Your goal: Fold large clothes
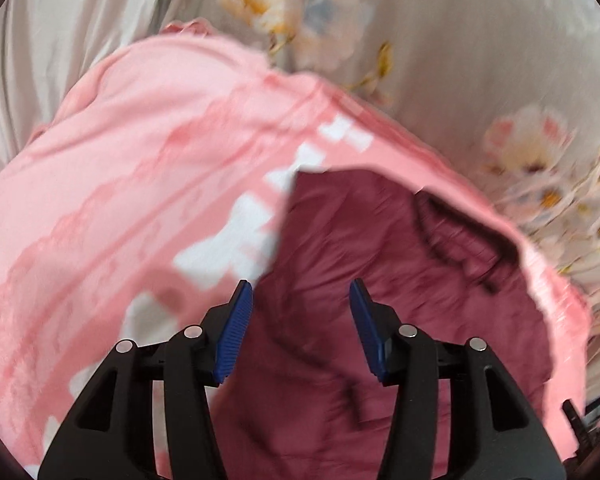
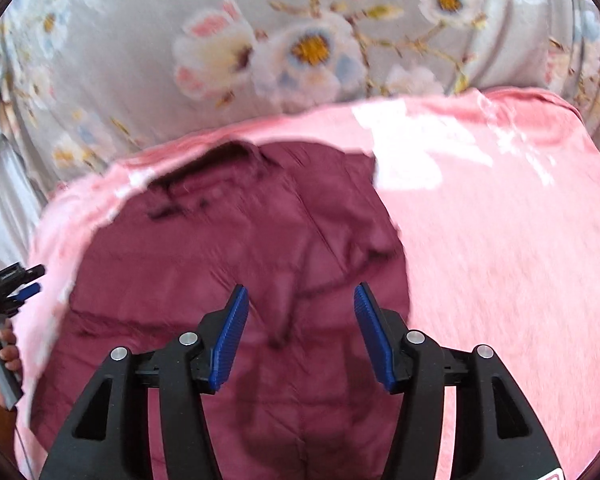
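Both jaws parted, empty, above maroon garment [image 1: 340, 280].

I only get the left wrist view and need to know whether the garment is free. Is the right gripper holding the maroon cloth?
Observer: No. The right gripper is open with nothing between its pads. The maroon garment lies beyond them.
Operator: What lies right of the garment there?
Observer: Only the pink blanket, out to the frame's edge.
Operator: Anything at that view's left edge?
Observer: The left gripper, with a hand around its handle.
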Motion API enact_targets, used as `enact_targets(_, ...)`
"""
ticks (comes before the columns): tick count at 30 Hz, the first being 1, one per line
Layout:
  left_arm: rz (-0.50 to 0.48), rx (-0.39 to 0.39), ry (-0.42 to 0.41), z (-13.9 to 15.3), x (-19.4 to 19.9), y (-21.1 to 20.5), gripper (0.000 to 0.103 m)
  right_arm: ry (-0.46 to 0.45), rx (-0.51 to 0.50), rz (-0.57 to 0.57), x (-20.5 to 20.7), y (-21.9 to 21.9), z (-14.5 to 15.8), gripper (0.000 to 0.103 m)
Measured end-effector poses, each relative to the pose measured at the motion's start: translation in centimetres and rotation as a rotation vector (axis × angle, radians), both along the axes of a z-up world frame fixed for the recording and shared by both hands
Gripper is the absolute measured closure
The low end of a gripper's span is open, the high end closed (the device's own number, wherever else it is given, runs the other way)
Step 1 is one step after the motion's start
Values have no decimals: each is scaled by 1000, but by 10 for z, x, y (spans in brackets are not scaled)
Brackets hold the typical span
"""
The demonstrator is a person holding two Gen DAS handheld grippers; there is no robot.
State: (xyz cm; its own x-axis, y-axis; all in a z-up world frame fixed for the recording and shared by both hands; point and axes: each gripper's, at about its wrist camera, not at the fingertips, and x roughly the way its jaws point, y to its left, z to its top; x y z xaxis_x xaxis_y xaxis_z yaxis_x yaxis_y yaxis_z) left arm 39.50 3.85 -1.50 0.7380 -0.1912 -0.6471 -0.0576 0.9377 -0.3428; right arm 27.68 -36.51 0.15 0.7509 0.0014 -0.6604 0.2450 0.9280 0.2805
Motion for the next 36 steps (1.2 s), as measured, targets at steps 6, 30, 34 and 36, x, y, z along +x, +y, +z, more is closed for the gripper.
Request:
enact_targets(6,-104,-140,25,22,41,-61,54,-67,60,41,59,15,13,48)
enact_targets(30,-141,-229,197,-71,138,-154,90,75,227,127,224,39,-73,82)
enact_targets(34,-150,-206,120,-58,128,-156,95,-11,253,153,211,44,-51,93)
enact_targets(36,-171,-194,57,-41,118,-157,96,-75,269,161,201,42,-31,95)
